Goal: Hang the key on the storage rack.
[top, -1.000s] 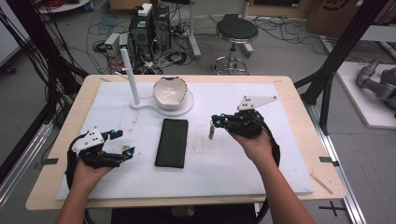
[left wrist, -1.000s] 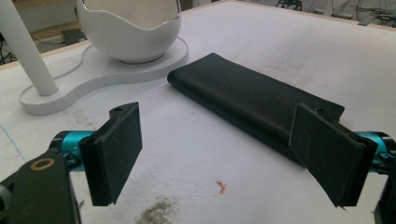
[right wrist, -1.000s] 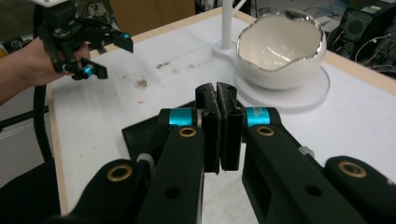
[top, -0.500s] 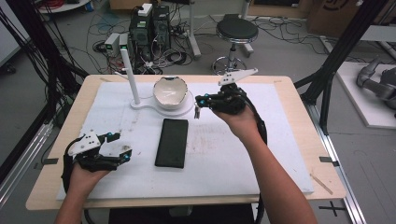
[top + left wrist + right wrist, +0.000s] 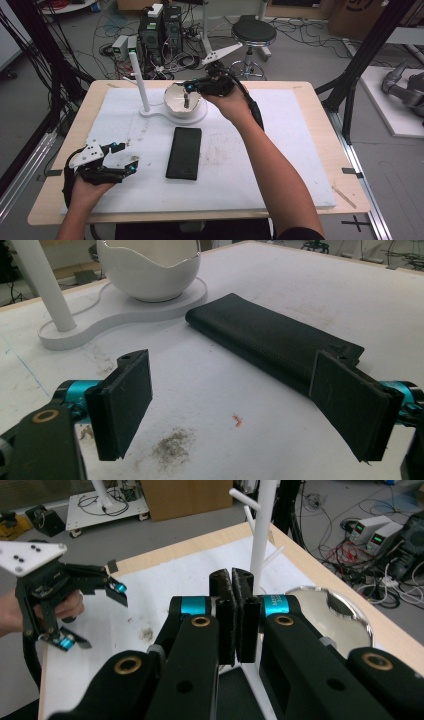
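Observation:
A white bowl (image 5: 176, 102) with a jagged eggshell rim sits on a white stand base (image 5: 155, 114) beside an upright white pole (image 5: 138, 75). My right gripper (image 5: 186, 100) hangs over the bowl with its tips dipping toward the inside. In the right gripper view its jaws (image 5: 231, 582) are shut, pads pressed together with nothing between them. A flat black case (image 5: 184, 152) lies on the white mat in front of the bowl. My left gripper (image 5: 117, 157) rests at the near left, open. In the left gripper view its pads (image 5: 122, 405) stand wide apart, aimed toward the case (image 5: 275, 340) and bowl (image 5: 150, 270).
The white mat (image 5: 280, 150) covers a wooden table (image 5: 320, 100). A dirt smudge (image 5: 170, 450) and a small red fleck (image 5: 237, 420) mark the mat by the left gripper. Black frame posts, cables, a stool (image 5: 253, 32) and electronics stand beyond the far edge.
My right gripper has travelled from the right of the case, forward and left, to above the bowl. The left gripper has barely shifted.

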Demonstrator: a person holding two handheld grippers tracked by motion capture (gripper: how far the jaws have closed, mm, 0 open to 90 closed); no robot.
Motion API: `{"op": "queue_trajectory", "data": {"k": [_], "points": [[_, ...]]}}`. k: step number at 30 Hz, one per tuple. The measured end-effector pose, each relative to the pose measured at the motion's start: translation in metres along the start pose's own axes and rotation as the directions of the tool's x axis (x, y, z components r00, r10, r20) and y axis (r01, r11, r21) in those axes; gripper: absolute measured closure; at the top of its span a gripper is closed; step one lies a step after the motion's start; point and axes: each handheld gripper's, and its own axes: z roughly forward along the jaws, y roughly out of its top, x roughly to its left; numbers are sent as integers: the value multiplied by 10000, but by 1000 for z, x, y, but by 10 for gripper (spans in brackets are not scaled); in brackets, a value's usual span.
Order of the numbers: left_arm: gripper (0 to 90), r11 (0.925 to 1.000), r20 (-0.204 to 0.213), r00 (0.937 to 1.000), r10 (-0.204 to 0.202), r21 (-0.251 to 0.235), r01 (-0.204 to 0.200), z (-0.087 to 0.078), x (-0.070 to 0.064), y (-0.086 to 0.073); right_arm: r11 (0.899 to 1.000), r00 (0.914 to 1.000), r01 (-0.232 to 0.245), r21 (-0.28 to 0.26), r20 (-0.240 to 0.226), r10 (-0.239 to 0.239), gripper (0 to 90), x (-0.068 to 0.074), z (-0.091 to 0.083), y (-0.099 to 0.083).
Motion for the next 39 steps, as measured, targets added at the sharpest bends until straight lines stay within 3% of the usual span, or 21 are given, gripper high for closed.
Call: {"op": "queue_trajectory", "data": {"k": [6, 12, 18, 21, 26, 39], "points": [[174, 9999, -128, 9999, -52, -116, 50, -5, 4, 0, 9993, 9991, 386, -26, -155, -386, 900, -4, 21, 25], [174, 9997, -166, 9997, -187, -154, 185, -4, 7, -1, 9994, 9992, 356, 12, -191, -356, 900, -6, 40, 42], [174, 9998, 14, 9999, -122, -150, 122, 0, 3, 0, 9989, 9983, 471, 63, -340, -469, 900, -6, 72, 64], [174, 9998, 84, 9999, -135, -164, 136, 1, 3, 0, 9997, 9981, 223, -87, -578, -227, 900, -7, 86, 68], [174, 9999, 153, 9999, -72, -126, 74, 2, 2, 1, 9998, 9976, 51, 175, -689, -39, 900, -8, 108, 74], [174, 9999, 156, 9999, -56, -122, 58, 1, 1, 2, 9979, 9982, 218, 602, -572, -183, 900, -7, 147, 86]]}}
